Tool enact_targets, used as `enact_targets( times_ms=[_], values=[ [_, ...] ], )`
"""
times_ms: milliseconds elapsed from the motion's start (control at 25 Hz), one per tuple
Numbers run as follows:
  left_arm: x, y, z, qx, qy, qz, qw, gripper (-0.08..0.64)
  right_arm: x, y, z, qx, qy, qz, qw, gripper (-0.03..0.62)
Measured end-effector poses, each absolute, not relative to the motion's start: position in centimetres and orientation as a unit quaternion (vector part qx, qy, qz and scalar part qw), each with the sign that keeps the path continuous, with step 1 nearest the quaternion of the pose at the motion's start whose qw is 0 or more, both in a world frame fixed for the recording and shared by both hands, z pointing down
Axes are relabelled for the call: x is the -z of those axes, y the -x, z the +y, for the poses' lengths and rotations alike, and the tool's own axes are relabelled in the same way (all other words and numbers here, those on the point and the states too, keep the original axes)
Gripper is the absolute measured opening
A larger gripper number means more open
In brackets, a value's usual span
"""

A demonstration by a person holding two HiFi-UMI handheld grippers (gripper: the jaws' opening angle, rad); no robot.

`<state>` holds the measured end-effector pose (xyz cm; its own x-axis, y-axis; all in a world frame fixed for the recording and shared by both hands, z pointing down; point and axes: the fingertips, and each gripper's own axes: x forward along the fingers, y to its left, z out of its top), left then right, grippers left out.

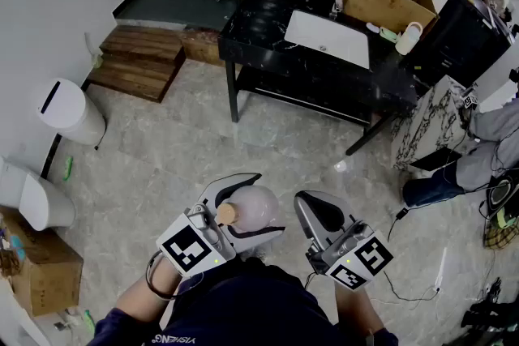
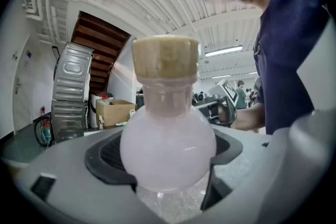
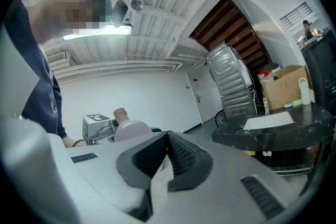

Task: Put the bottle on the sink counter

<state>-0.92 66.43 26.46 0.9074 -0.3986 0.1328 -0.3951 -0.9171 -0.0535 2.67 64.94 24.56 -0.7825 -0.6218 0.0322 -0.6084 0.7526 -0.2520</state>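
Left gripper carries the bottle; right gripper is closed and empty.

On the left, near the person, the left gripper (image 1: 261, 205) has its jaws spread wide around the bottle (image 2: 168, 144), a round pale pink flask. The black pads press on either side of its bulb and hold it clear of the floor. Its cork stopper (image 2: 165, 57) points back toward the person. Just to the right, beside it but apart, the right gripper (image 3: 167, 149) has its jaws closed together, pad against pad, with nothing between them. The black sink counter (image 1: 268, 32) and its white basin (image 1: 328, 37) stand far across the tiled floor, well apart from the bottle.
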Motion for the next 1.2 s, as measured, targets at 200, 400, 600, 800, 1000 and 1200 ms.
enact_targets(
  times_ms=[200,400,600,800,1000,1200],
  values=[
    [-26.1,0.4,66.9,0.069,0.977,0.202,0.012,0.402,-24.1,-3.1,65.4,0.119,0.33,0.936,0.026,0.025],
    [-26.0,-0.1,66.9,0.072,0.977,0.199,0.017,0.402,-24.1,-3.6,65.5,0.118,0.331,0.936,0.024,0.025],
    [-26.0,-0.7,66.6,0.077,0.977,0.2,0.019,0.402,-24.3,-4.6,65.0,0.124,0.344,0.93,0.029,0.026],
    [-26.0,-1.4,66.2,0.074,0.975,0.207,0.018,0.402,-24.7,-5.6,64.7,0.133,0.344,0.929,0.029,0.026],
    [-26.2,-2.7,65.8,0.073,0.974,0.212,0.019,0.402,-25.1,-7.0,64.5,0.134,0.345,0.928,0.033,0.026],
    [-26.6,-3.7,65.4,0.073,0.973,0.218,0.018,0.402,-25.6,-8.6,64.1,0.137,0.346,0.927,0.037,0.026]
  ],
)
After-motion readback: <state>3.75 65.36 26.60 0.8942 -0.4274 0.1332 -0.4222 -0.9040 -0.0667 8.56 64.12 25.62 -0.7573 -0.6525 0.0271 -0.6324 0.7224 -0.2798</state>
